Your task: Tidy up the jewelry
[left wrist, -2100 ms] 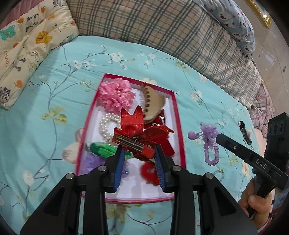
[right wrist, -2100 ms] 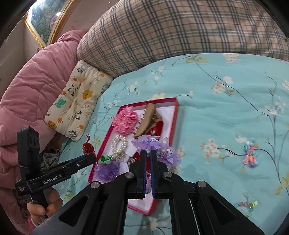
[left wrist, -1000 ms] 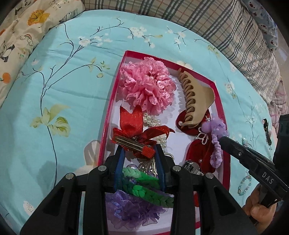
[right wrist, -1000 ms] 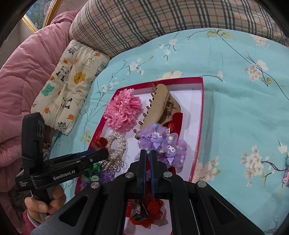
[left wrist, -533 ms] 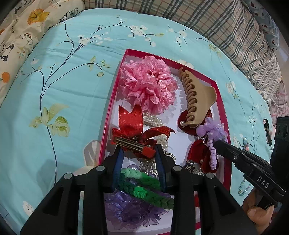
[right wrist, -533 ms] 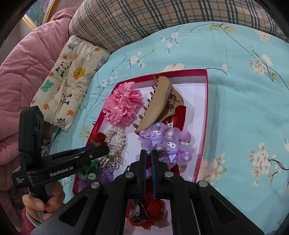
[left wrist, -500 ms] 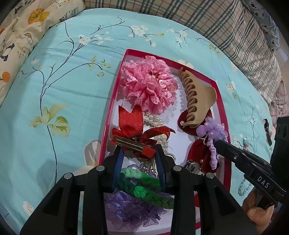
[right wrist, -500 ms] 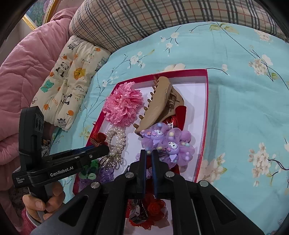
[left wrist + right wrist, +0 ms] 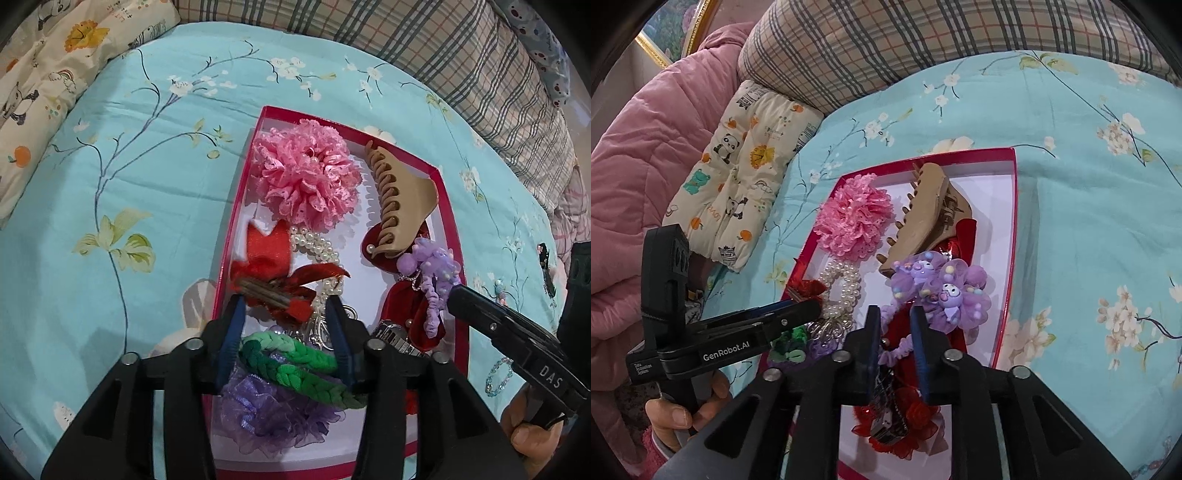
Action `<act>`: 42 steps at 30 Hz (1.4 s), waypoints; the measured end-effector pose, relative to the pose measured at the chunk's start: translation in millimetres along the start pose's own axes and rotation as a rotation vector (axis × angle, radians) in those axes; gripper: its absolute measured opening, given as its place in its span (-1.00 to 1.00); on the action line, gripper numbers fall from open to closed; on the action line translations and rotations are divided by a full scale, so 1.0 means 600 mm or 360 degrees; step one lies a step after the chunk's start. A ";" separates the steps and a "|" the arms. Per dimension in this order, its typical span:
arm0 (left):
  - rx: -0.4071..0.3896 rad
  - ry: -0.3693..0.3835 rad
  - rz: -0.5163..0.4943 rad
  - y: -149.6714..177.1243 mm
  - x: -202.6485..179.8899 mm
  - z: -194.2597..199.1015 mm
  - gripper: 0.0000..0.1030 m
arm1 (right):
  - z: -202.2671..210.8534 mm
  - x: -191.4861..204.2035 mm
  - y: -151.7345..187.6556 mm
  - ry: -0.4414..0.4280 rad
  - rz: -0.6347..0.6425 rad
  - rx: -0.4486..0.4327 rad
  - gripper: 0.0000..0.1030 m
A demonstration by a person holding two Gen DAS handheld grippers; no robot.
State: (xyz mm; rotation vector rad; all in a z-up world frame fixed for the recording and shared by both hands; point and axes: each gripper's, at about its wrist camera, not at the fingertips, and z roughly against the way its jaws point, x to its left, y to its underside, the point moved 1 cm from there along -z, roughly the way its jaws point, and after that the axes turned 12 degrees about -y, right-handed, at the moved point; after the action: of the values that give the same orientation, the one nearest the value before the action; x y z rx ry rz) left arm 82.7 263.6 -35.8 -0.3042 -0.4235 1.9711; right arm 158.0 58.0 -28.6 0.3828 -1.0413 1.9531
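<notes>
A red-rimmed box (image 9: 236,206) on the teal bedspread holds hair accessories. My left gripper (image 9: 284,299) is open over its left side; the red bow clip (image 9: 273,273) lies in the box just past the spread pads, no longer gripped. My right gripper (image 9: 894,314) is open over the right side; the purple character scrunchie (image 9: 942,288) lies on a red velvet bow (image 9: 410,306), its band between the pads. The scrunchie also shows in the left wrist view (image 9: 436,273). The box also shows in the right wrist view (image 9: 1012,236).
The box also holds a pink lace scrunchie (image 9: 306,181), a beige claw clip (image 9: 402,199), a pearl bracelet (image 9: 842,288), a green braided band (image 9: 295,365) and a purple organza scrunchie (image 9: 269,410). Small bead pieces (image 9: 498,373) lie on the bedspread to the right. Plaid pillows (image 9: 923,44) line the back.
Both grippers have opened. The left has let go of the red bow clip, which has dropped into the box. The right has let go of the purple scrunchie, which rests on the red velvet bow.
</notes>
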 end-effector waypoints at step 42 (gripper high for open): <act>-0.0126 -0.0190 0.0042 0.154 0.011 0.128 0.48 | 0.103 0.081 0.118 0.0075 0.0192 0.0022 0.19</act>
State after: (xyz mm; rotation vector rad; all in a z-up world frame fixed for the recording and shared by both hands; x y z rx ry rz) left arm -25.5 221.5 -5.8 -0.2441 -0.5777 2.0081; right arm 65.3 16.1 1.0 0.2856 -1.0419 2.0677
